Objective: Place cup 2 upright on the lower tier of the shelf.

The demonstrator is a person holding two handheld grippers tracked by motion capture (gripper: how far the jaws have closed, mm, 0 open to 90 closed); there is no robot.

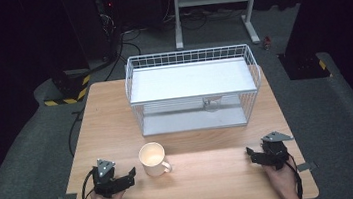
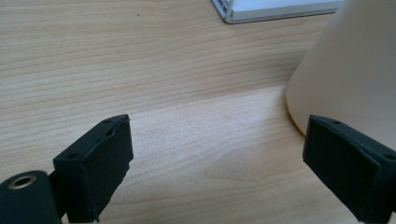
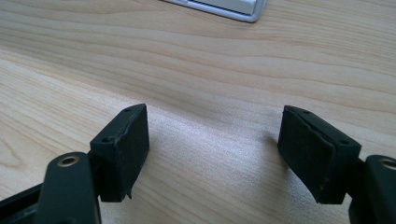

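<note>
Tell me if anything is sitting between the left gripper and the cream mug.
Nothing visible. The left gripper is right beside the cream mug, jaws open, with only bare table between them; the wire basket stands farther back.

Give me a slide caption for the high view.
Cream mug stands beside the open left gripper, before a white wire rack.

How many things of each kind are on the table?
Cream mug: 1
White wire basket rack: 1
Black tongs: 2, the left tongs and the right tongs
Total: 4
</note>
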